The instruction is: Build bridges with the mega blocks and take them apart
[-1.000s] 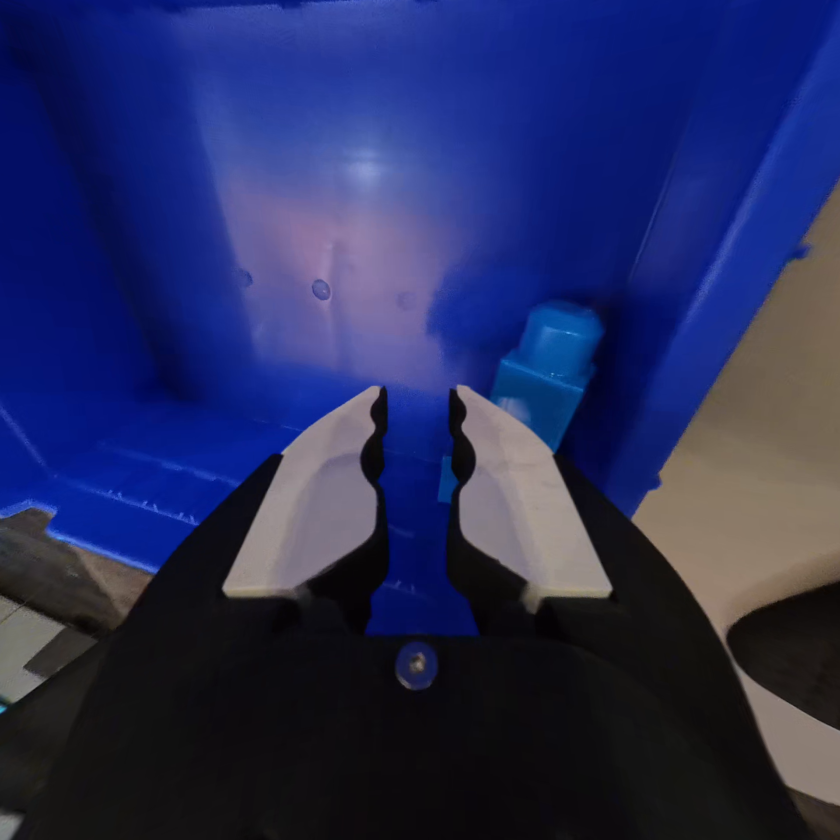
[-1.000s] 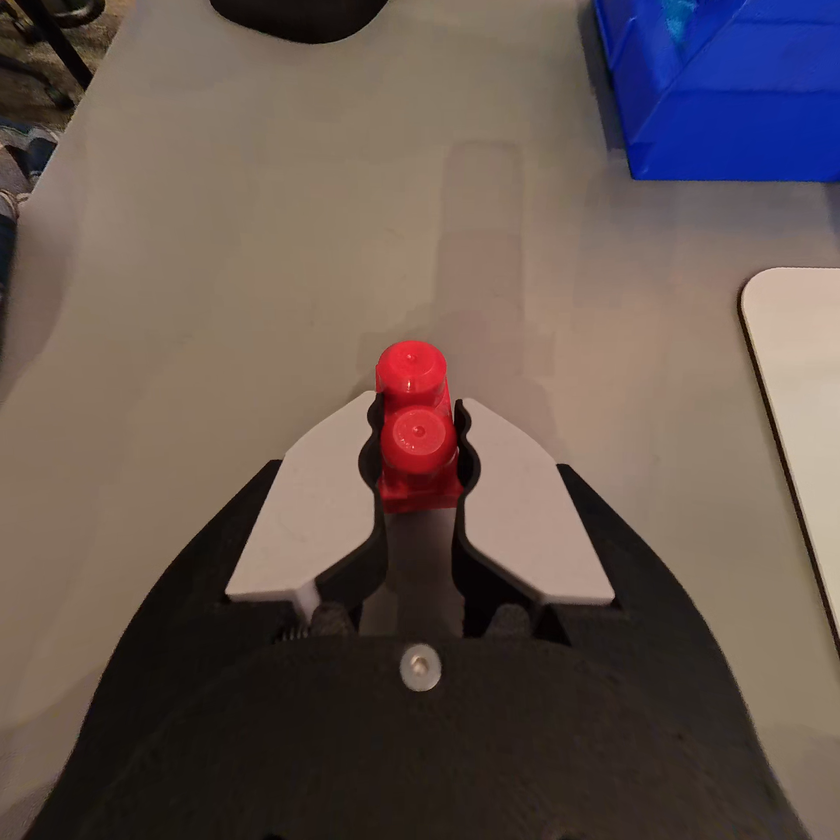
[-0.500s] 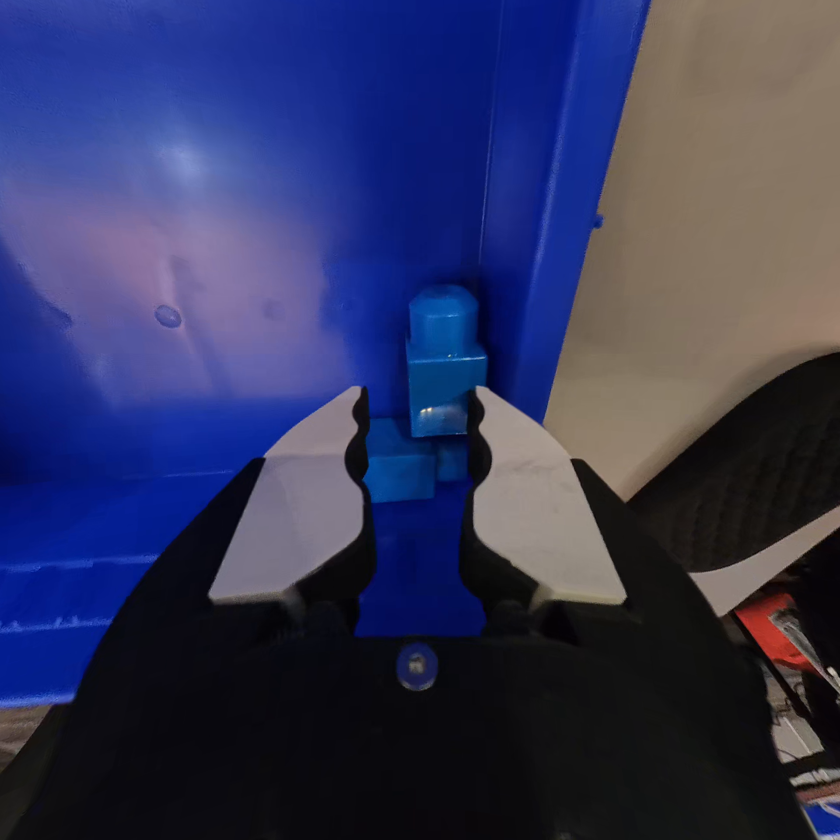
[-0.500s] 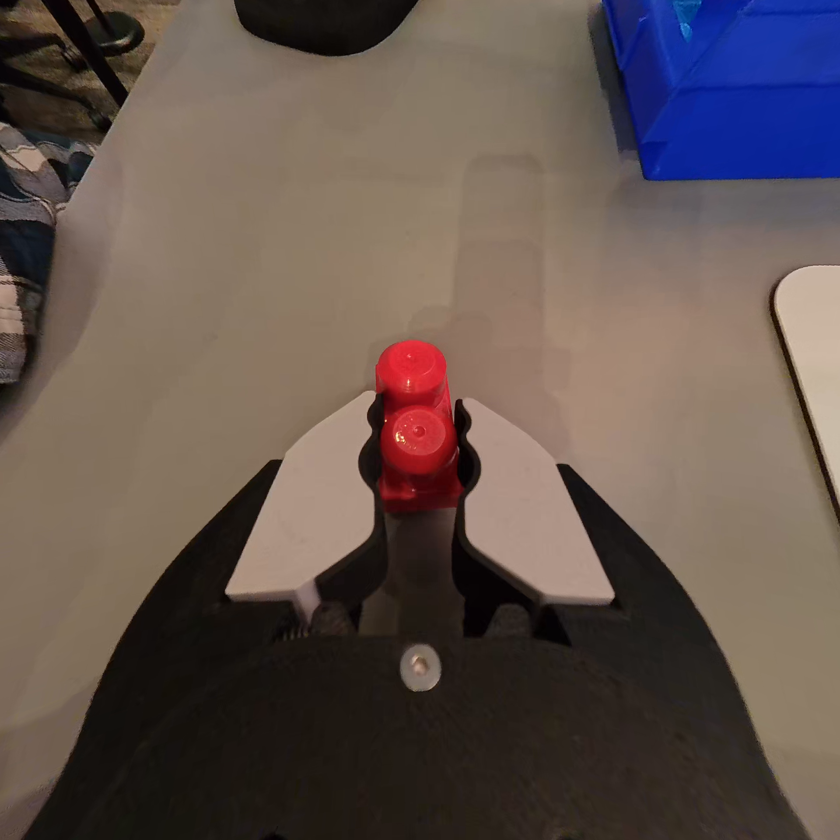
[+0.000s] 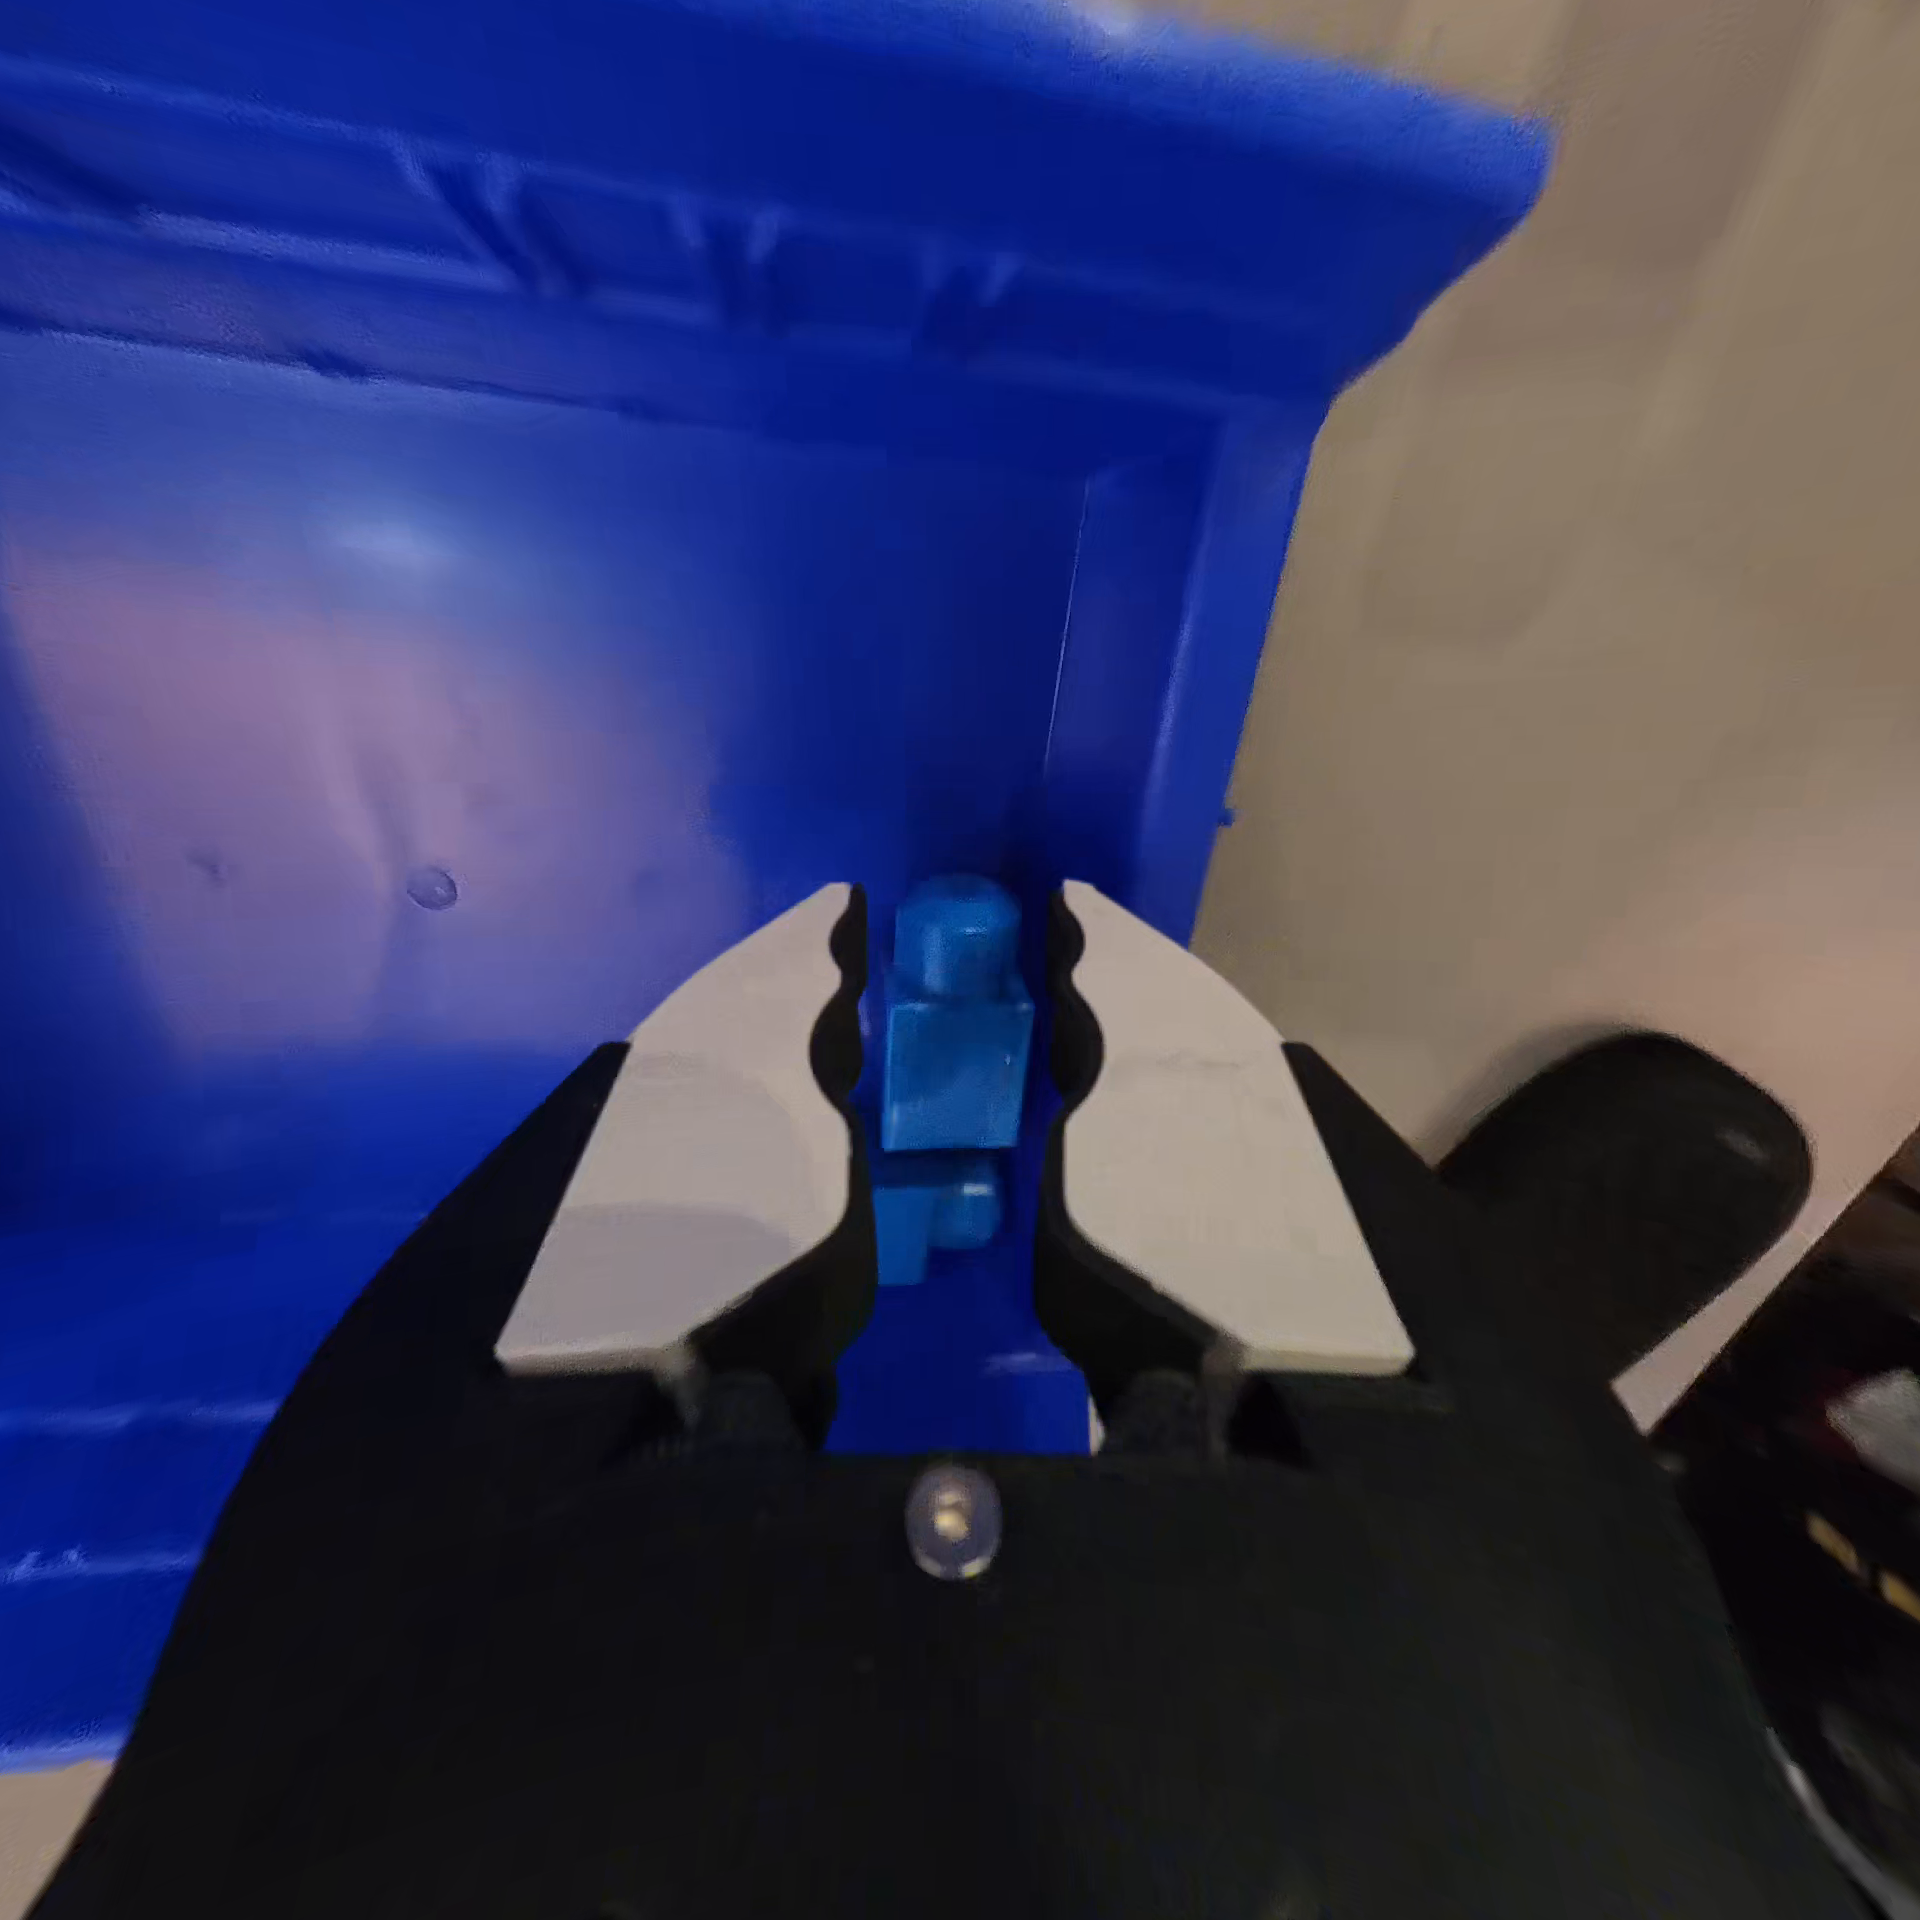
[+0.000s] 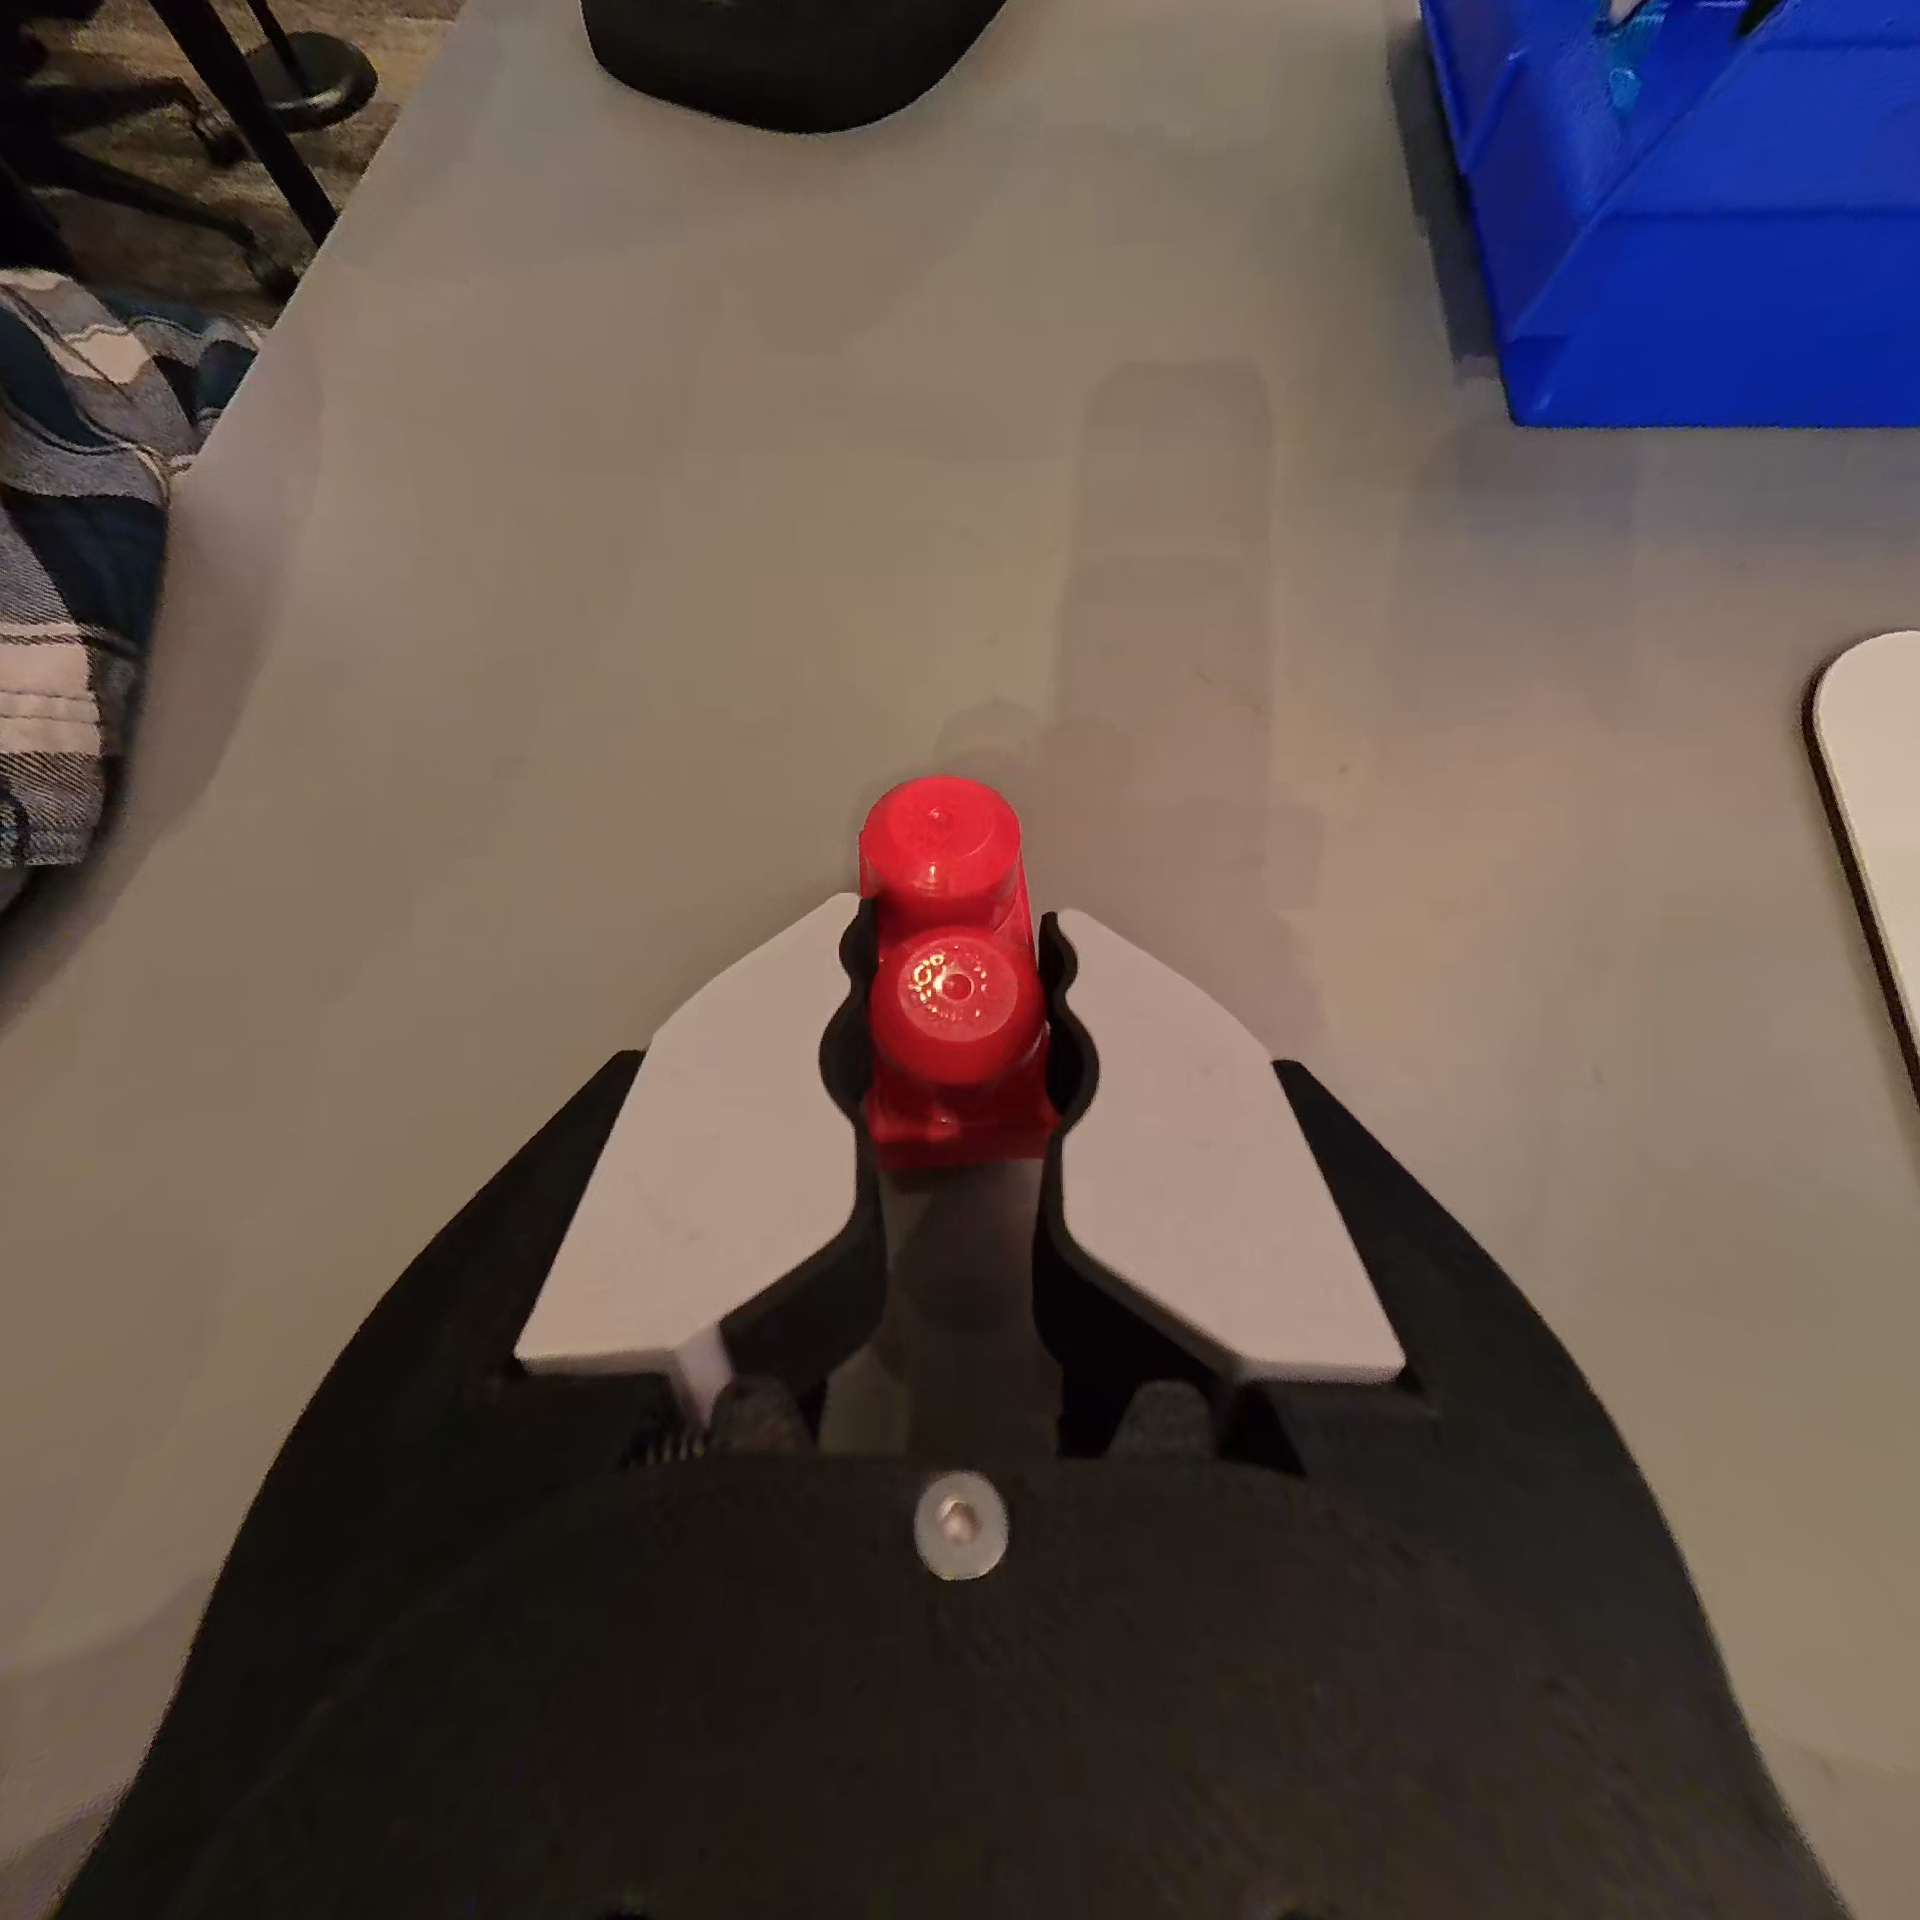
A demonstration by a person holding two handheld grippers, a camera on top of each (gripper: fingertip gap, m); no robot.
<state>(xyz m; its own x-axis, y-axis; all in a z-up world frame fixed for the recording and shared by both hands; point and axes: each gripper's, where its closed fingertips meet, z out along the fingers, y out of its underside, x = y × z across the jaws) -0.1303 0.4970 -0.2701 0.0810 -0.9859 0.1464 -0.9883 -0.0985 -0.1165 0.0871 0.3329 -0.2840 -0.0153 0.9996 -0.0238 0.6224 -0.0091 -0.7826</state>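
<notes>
In the left wrist view my left gripper reaches into the right corner of the blue bin. A small blue one-stud block stands between its pads, with a thin strip of bin showing on each side, so the jaws are open around it. A second blue block lies just below it. In the right wrist view my right gripper is shut on a red two-stud block and holds it above the grey table, studs facing the camera.
The blue bin stands at the table's far right in the right wrist view. A white board lies at the right edge. A black rounded object sits at the far edge. A plaid cloth lies left of the table. My right fingertips sit around 30 cm from my left ones.
My left gripper opened wider, moved forward around the upright blue block, and then narrowed on it. The right gripper keeps its hold on the red block and has drifted slightly.
</notes>
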